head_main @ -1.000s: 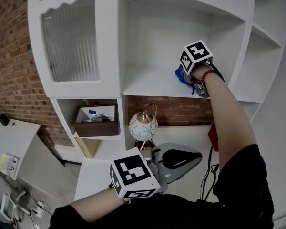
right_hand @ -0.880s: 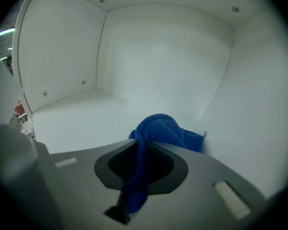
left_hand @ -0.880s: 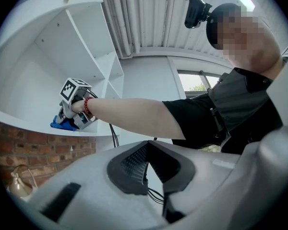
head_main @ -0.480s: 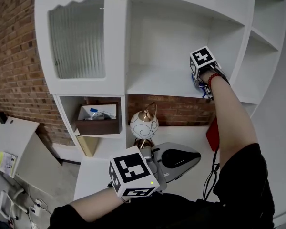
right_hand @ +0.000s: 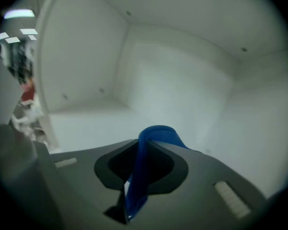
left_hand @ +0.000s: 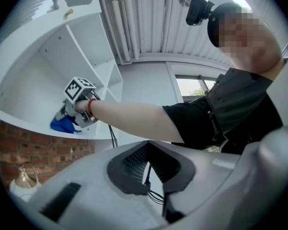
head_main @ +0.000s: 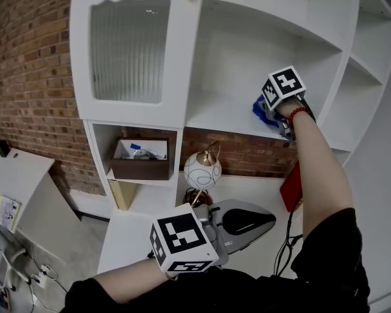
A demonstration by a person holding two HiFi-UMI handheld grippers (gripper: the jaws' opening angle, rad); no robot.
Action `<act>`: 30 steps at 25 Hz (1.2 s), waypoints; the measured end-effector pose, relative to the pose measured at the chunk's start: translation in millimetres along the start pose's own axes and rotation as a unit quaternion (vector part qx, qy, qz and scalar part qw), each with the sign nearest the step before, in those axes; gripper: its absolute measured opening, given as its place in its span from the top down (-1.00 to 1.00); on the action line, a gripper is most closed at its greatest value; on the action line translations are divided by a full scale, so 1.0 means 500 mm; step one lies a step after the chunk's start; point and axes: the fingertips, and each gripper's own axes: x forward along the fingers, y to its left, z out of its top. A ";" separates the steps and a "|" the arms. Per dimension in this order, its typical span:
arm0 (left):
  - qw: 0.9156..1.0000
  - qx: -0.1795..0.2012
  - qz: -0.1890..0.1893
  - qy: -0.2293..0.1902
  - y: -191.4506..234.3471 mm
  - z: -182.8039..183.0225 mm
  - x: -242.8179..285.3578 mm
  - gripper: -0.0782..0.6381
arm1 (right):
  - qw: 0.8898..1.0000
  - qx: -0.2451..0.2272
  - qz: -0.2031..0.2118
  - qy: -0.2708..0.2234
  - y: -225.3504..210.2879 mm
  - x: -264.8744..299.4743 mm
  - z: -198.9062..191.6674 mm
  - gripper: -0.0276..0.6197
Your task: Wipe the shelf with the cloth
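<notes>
Two grippers: working with right gripper [head_main: 268, 113] only; idling left gripper [head_main: 264, 219] low, well below the shelf.
Right jaws: clamping tight on blue fabric cloth [right_hand: 156, 137], pinching a fold upright between the pads.
Left jaws: resting closed together, holding nothing, pointing up toward the right arm.
Cloth position: sitting at right end of white painted shelf board [head_main: 212, 113], near the front edge, bunching on the right gripper's left side; seemingly touching the board, not confirming contact from these views.
Change: showing blue cloth again at the gripper's left, after hiding almost fully behind the marker cube half a second ago; staying within the same right-end patch over the whole last second.
Meaning: probably doing short back-and-forth strokes on one spot; wiping under way, yet likely leaving left part and back of the board uncovered so far.
Next: likely needing a long sweep leftward and deeper in, keeping the cloth pressed flat.
Risk: scraping the board with jaw tips instead of cloth; losing the cloth on a loosened grip.
Surroundings: noting white-and-gold globe lamp [head_main: 201, 170] and dark brown box [head_main: 140, 168] one level down, well apart from the wiping, not interfering.
</notes>
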 end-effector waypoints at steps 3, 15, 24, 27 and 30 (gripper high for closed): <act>1.000 0.005 -0.010 0.000 -0.017 -0.001 0.000 0.79 | 0.978 0.027 0.180 -0.100 0.191 -0.025 0.107 0.75; 1.000 -0.014 0.024 -0.001 -0.036 -0.024 -0.106 0.79 | 0.970 -0.037 0.230 -0.070 0.415 0.016 0.151 0.75; 0.999 -0.041 0.023 -0.014 -0.050 -0.050 -0.116 0.79 | 0.986 -0.024 0.162 -0.030 0.384 0.020 0.128 0.76; 0.999 -0.027 0.036 -0.011 -0.049 -0.046 -0.110 0.79 | 0.990 -0.019 0.137 -0.022 0.355 0.016 0.116 0.76; 0.999 -0.019 0.046 -0.009 -0.053 -0.042 -0.093 0.79 | 0.992 -0.014 0.121 -0.022 0.322 0.014 0.095 0.76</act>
